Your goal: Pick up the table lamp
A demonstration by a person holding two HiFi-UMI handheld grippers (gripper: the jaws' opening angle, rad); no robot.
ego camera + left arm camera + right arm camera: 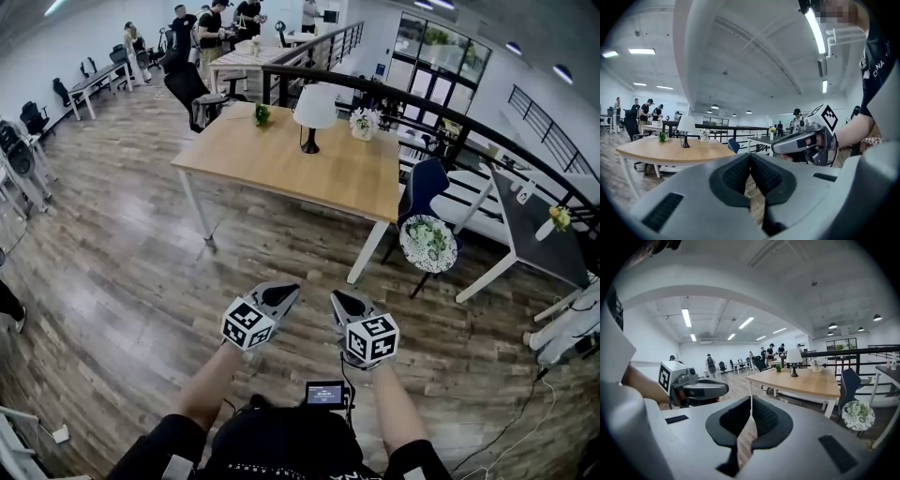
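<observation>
The table lamp (314, 114), with a white shade and a dark base, stands near the far edge of a wooden table (281, 164). It also shows small in the left gripper view as the lamp (686, 129) and in the right gripper view as the lamp (793, 360). My left gripper (285, 292) and right gripper (339, 300) are held side by side over the wood floor, well short of the table. Both are shut with nothing between the pads. In the left gripper view the left gripper (750, 157) is closed tip to tip; likewise the right gripper (751, 401).
On the table stand a small green plant (262, 114) and a white flower pot (364, 123). A blue chair (424, 187) and a round floral stool (428, 244) sit right of the table. A black railing (441, 103) runs behind. Several people stand at far desks.
</observation>
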